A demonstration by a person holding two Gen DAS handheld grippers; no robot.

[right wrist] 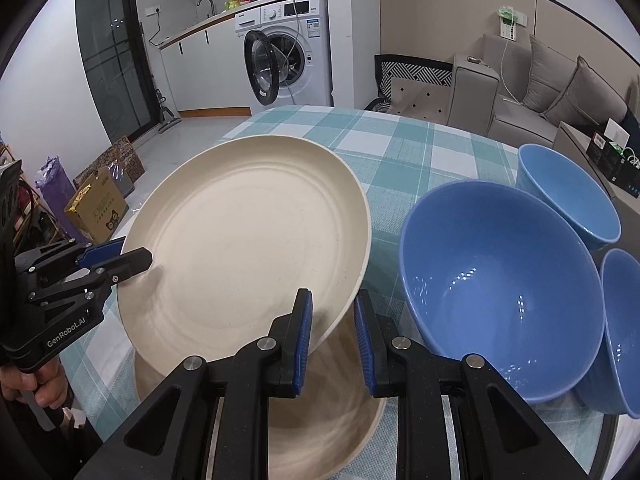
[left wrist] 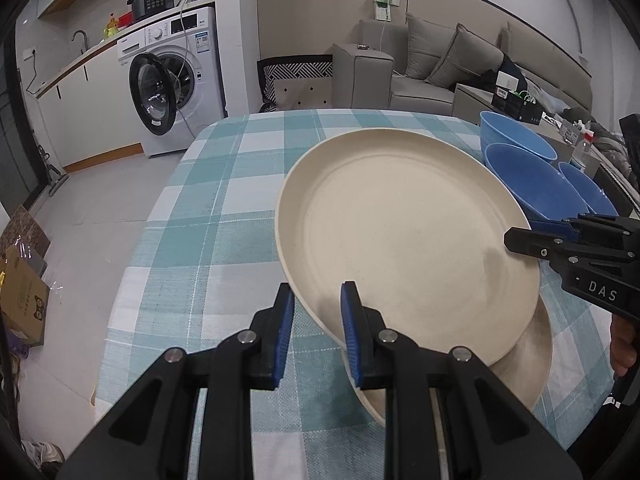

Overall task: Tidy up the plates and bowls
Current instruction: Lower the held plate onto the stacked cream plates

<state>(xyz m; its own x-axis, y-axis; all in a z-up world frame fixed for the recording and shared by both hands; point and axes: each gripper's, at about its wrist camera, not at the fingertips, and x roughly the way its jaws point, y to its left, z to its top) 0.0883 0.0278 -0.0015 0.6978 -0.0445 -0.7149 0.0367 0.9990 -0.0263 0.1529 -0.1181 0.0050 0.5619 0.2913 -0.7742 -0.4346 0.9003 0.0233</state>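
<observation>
A white front-loading washing machine [left wrist: 176, 76] with its door open stands upper left; a grey fabric sofa [left wrist: 436, 64] sits upper right.

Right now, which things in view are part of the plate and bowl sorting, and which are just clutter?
Job:
- upper cream plate, gripped at opposite rims by left gripper and right gripper
- lower cream plate on the table
- three blue bowls

Lying about:
- washing machine
- cardboard box
- sofa
</observation>
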